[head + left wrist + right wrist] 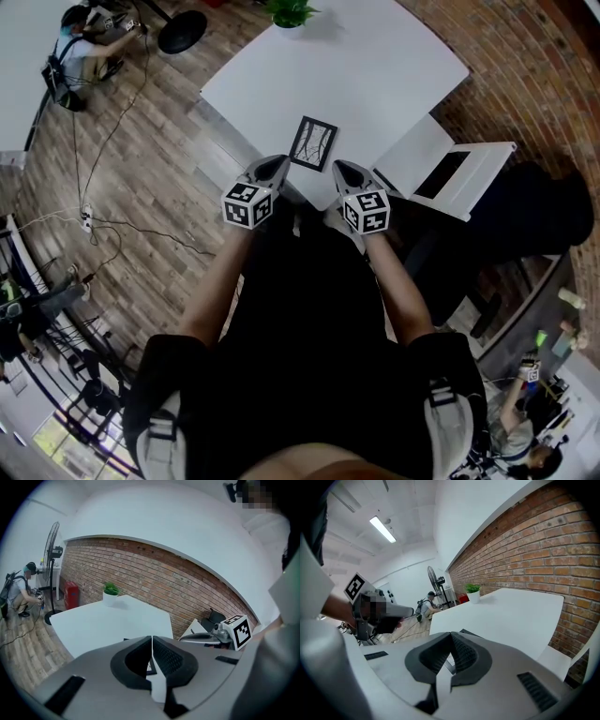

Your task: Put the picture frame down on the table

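Observation:
A black picture frame (313,143) with a pale print lies flat on the white table (375,66), close to its near edge. My left gripper (277,165) hovers just left of the frame, shut and holding nothing. The right gripper (339,168) sits just right of the frame's near corner, also shut and empty. In the left gripper view the jaws (152,641) meet tip to tip and hide most of the frame (151,668). The right gripper view shows closed jaws (451,639) with a frame corner (465,632) peeking past them.
A small potted plant (290,11) stands at the table's far edge. A white chair (450,173) sits at the table's right, near the brick wall (534,75). Cables run over the wooden floor (131,187) on the left, where a person (75,47) crouches beside a fan base (183,30).

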`<state>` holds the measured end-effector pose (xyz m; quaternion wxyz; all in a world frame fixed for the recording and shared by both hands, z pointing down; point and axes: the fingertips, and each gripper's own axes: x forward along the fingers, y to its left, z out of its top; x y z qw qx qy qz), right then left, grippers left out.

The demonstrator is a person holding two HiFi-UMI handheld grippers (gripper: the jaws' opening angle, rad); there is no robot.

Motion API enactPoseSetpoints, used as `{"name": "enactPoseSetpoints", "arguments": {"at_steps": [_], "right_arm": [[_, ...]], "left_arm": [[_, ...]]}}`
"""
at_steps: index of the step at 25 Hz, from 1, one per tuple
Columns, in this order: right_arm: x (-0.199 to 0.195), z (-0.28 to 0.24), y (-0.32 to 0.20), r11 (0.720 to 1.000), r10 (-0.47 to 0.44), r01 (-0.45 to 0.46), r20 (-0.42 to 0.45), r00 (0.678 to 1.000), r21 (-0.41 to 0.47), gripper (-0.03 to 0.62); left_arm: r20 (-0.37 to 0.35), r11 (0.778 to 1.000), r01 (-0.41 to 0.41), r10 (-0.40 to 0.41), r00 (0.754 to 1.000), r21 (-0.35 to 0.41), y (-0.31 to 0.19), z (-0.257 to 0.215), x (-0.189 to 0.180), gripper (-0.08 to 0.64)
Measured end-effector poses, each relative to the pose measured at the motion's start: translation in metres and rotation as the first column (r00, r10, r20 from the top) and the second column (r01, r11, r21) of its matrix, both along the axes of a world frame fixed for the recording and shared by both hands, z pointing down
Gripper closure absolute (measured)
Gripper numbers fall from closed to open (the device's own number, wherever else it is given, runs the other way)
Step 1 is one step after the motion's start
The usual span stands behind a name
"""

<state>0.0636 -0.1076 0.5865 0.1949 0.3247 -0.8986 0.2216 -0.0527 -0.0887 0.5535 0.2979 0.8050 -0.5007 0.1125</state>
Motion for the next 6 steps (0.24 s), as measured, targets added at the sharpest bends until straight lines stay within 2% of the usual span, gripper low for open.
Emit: {"name": "enactPoseSetpoints", "arguments": {"at_steps": [6], "right_arm": [[0.0019,-0.0018,0.0061,1.0,-0.009,0.009,-0.008,1.0,0.01,0.594]], "left_arm": [[-0.001,1.0,0.007,-0.007,1.0,-0.006,0.0098,0.0006,0.0014,0.534]]}}
